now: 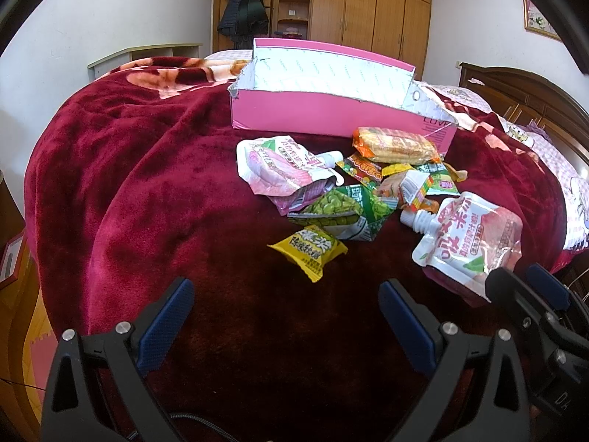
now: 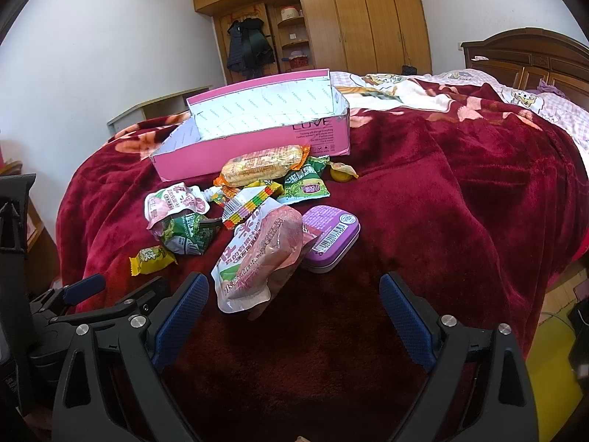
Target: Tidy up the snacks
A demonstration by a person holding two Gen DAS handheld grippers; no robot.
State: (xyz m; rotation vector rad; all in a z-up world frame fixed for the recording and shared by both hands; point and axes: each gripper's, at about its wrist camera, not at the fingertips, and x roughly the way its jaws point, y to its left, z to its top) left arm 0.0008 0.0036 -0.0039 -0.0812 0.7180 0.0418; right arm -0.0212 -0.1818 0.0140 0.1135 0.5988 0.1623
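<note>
Both grippers, left [image 1: 285,322] and right [image 2: 294,316], hung wide open, empty. Nearest pink pouch [image 2: 257,258] looked soft, probably slippery; best pinched at its flat sealed edge.

left tongs [image 1: 285,322] spread wide, right tongs [image 2: 294,316] likewise

Plush blanket [image 1: 147,184], glossy pouch [image 1: 475,243]
</note>
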